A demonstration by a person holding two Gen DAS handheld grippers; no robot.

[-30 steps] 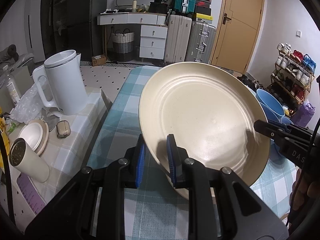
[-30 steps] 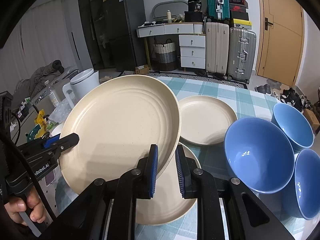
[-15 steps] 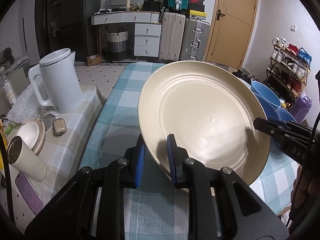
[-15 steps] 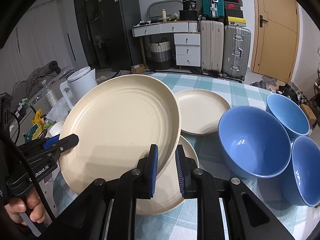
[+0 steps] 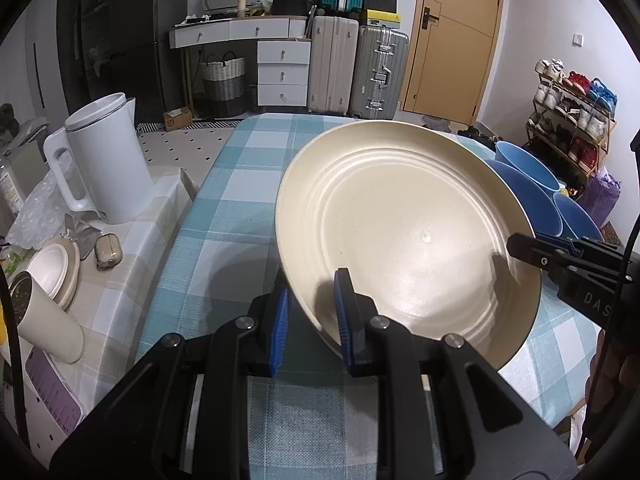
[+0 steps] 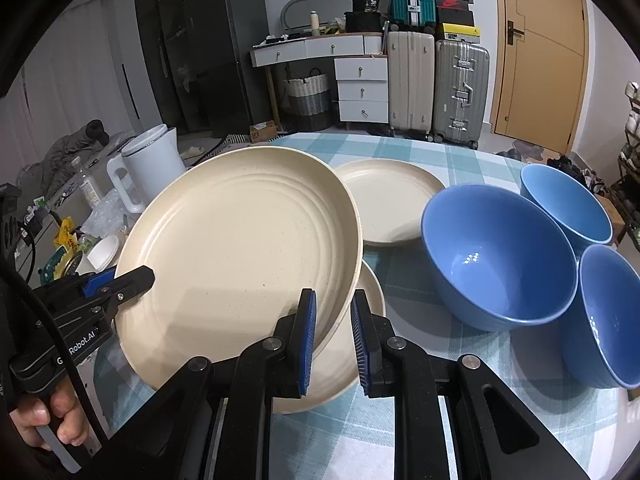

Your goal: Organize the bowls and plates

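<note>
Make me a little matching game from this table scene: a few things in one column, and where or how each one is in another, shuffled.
Things:
1. lifted cream plate
2. small cream plate
3. blue bowls
4. white kettle

Places or states:
A. on the side table
B. flat on the checked cloth, further back
C. clustered at the right
D. tilted, gripped by both tongs, left tongs and right tongs

Pairs: 1-D, 2-B, 3-C, 4-A

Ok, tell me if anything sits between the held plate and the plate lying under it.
Nothing visible does. The held plate, clamped by the left gripper and the right gripper, hangs tilted over the lower plate; the blue bowls stand off to the side.
</note>
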